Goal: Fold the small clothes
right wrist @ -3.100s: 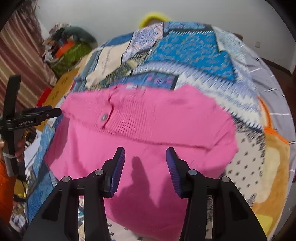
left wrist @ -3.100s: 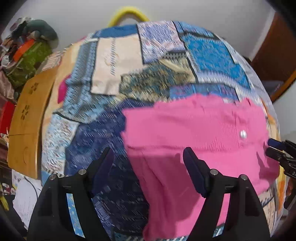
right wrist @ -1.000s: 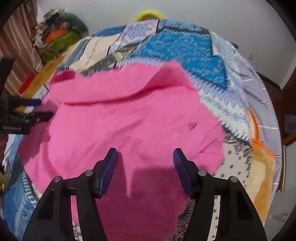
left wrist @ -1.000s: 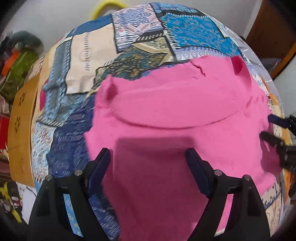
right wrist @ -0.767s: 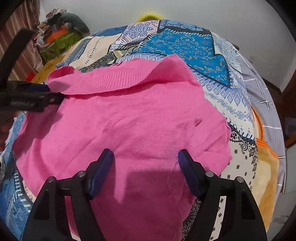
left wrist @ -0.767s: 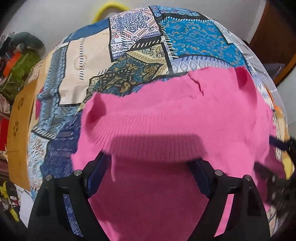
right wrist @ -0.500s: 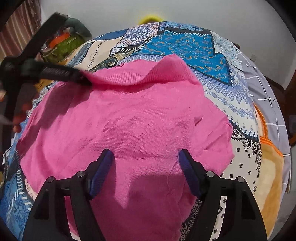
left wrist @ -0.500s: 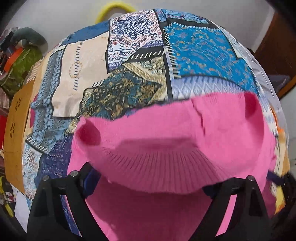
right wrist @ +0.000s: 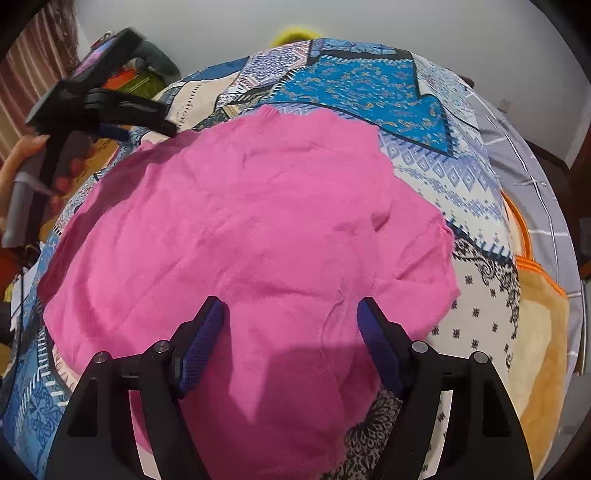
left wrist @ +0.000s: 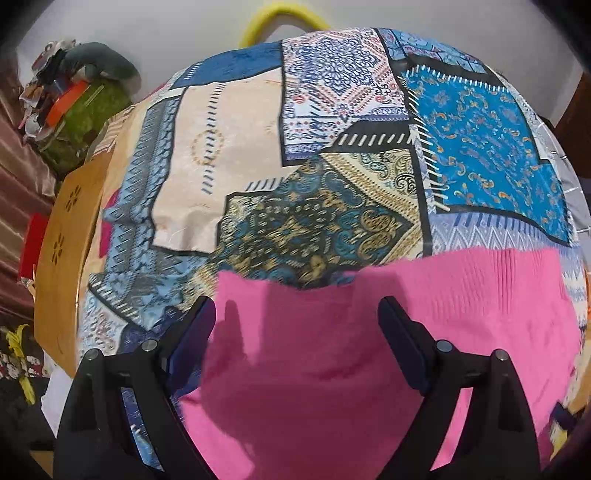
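You are holding both claws over a pink knitted sweater (right wrist: pixel 251 236) that is lying spread out on a bed under a patchwork bedspread (left wrist: pixel 332 155) of blue, cream and gold patterns.

Your left claw (left wrist: pixel 297 332) is standing wide, released, with nothing between its pads. It is hanging over the sweater's (left wrist: pixel 332 369) far left corner, where the pink edge is meeting the dark blue and gold patch. The ribbed band of the sweater is running along the far edge to the right of that claw.

Your right claw (right wrist: pixel 291 332) is also released, its blue pads apart above the near middle of the sweater and gripping none of it; whether the pads are brushing the knit, you cannot tell from here. The sweater's right side is lying rumpled, with a few creases near the white patch with black marks.

From the right wrist view, your left hand (right wrist: pixel 22 162) is holding its tool at the far left, with the black fingers reaching to the sweater's far left edge.

A yellow curved object (left wrist: pixel 280 18) is showing beyond the far end of the bed. A wooden board (left wrist: pixel 66 240) and a heap of clutter (left wrist: pixel 74 107) are standing to the left of the bed. An orange blanket (right wrist: pixel 539 317) is lying along the right side.
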`<state>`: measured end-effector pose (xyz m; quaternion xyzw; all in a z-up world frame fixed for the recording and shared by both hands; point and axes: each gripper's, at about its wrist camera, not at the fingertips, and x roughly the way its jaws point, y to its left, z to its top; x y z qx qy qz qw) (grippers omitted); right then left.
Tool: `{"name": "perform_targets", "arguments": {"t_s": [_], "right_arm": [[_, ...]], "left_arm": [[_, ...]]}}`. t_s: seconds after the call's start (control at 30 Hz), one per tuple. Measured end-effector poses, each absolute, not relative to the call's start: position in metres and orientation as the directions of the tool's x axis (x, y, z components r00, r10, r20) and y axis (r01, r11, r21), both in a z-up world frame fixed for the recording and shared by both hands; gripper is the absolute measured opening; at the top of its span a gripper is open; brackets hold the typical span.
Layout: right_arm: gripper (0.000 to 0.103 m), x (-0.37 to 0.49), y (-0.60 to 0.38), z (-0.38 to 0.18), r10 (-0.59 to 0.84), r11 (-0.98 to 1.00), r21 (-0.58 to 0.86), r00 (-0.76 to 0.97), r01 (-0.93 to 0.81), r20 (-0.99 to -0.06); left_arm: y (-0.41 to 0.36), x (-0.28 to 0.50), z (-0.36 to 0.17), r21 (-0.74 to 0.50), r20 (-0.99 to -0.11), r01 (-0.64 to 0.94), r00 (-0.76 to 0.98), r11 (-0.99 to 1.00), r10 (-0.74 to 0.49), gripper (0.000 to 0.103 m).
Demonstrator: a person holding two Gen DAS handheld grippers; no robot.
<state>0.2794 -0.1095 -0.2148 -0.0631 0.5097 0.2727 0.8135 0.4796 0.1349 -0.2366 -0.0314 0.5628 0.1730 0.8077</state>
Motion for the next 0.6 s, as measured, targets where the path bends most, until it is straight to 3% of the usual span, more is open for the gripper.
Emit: {"name": "perform_targets", "arguments": {"t_s": [0.6], "right_arm": [[0.072,0.243,-0.159,-0.172,0.387,0.892,0.248,0.357,-0.377,-0.850]], "left_arm": [[0.166,0.337,-0.188,0.072,-0.931,-0.246,0.330,0.967,0.154,0.090]]}}
